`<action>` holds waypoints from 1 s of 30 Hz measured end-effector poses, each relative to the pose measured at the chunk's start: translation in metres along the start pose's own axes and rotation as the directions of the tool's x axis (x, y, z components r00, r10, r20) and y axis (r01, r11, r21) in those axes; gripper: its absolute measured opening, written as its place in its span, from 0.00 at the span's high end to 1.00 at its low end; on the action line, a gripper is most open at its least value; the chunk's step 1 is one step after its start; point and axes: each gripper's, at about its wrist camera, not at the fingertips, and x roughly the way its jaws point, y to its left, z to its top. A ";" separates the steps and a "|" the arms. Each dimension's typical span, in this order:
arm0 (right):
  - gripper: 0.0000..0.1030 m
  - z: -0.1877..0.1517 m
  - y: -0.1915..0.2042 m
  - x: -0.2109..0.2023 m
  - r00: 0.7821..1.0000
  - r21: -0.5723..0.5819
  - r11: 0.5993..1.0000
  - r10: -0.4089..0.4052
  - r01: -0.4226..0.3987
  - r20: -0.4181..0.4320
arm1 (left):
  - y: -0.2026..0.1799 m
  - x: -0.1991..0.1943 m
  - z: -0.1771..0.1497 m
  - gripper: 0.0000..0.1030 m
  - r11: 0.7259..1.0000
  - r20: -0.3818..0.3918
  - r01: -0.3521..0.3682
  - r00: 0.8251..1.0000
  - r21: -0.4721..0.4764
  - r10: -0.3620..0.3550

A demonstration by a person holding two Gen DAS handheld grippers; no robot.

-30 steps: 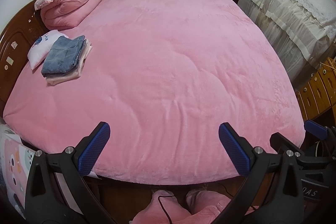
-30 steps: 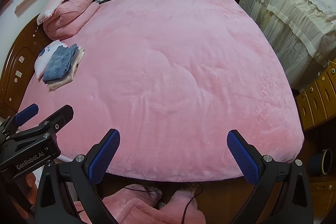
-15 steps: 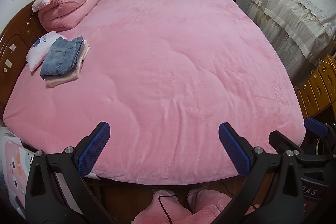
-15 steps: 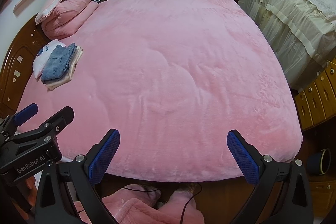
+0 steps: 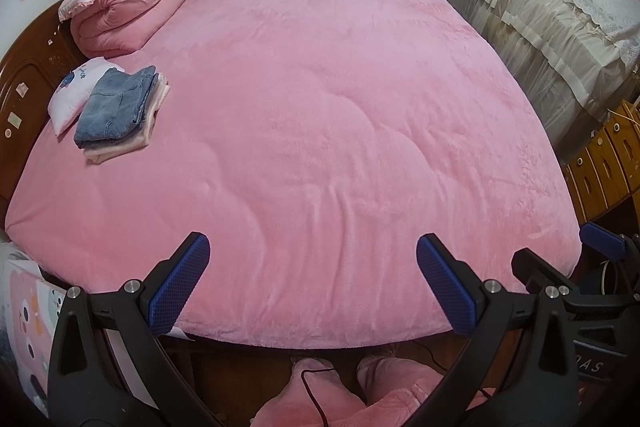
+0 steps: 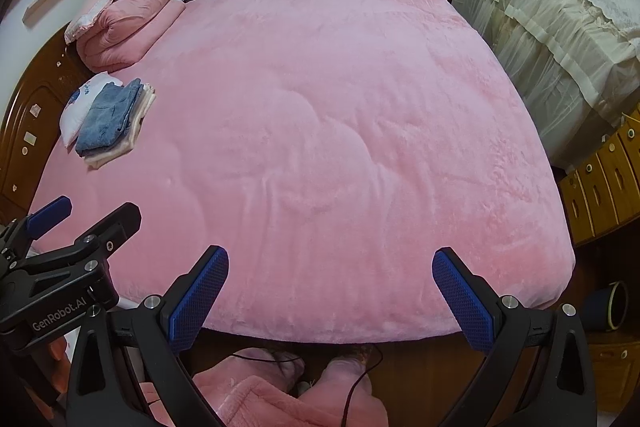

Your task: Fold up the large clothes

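A stack of folded clothes, blue denim (image 5: 116,105) on top of pale pink pieces, lies at the far left of the pink bed (image 5: 320,131); it also shows in the right wrist view (image 6: 110,119). My left gripper (image 5: 312,283) is open and empty above the bed's near edge. My right gripper (image 6: 330,297) is open and empty beside it, also above the near edge. The left gripper shows at the left of the right wrist view (image 6: 68,227). No unfolded garment lies on the bed.
A white cushion (image 5: 74,93) and a folded pink quilt with a pillow (image 5: 124,15) lie by the wooden headboard (image 5: 24,83). A lace-covered piece of furniture (image 5: 560,11) and wooden drawers (image 5: 604,163) stand to the right. Pink-trousered legs (image 5: 348,395) stand below.
Both grippers have shifted slightly; the bed sits a little lower and closer in view. Both stay open and empty.
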 end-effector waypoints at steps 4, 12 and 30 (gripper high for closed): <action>0.00 0.001 -0.002 0.001 1.000 -0.004 1.000 0.000 0.000 -0.002 | 0.000 0.001 0.000 0.00 1.000 0.000 0.000 1.000 0.000 0.000; 0.00 0.003 -0.002 0.002 1.000 -0.006 1.000 -0.001 0.001 -0.003 | 0.000 0.001 -0.002 0.00 1.000 -0.001 -0.001 1.000 0.001 0.001; 0.00 0.003 -0.003 0.003 1.000 -0.011 1.000 -0.001 0.000 -0.007 | -0.001 0.001 -0.002 0.00 1.000 -0.002 -0.002 1.000 0.001 0.002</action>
